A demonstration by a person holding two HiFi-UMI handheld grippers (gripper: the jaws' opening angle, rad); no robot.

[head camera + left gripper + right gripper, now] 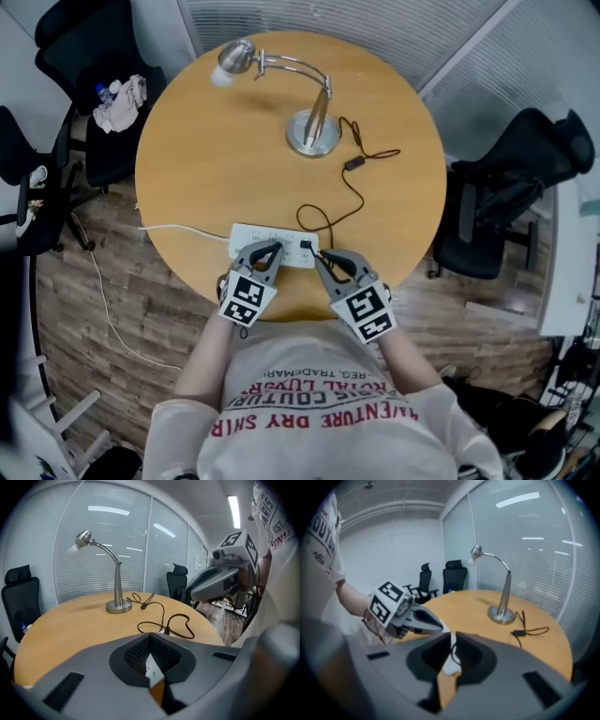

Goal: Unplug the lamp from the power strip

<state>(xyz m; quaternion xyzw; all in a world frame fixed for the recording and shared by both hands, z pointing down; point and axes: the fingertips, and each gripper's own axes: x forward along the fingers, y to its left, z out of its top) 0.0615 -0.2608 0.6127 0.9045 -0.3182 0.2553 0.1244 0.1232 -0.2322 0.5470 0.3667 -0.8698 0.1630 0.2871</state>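
Observation:
A white power strip lies near the front edge of the round wooden table. The silver lamp stands at the back, and its black cord loops forward to a black plug seated in the strip's right end. My left gripper is shut, with its tips resting on the strip. My right gripper is shut with its tips right at the plug. In the right gripper view the strip and a bit of cord show through the slit at its tips. Whether the pads pinch the plug is hidden.
The strip's white cable runs left off the table to the wooden floor. Black office chairs stand at the right and at the upper left, the latter with a cloth on it. Glass walls with blinds lie behind the table.

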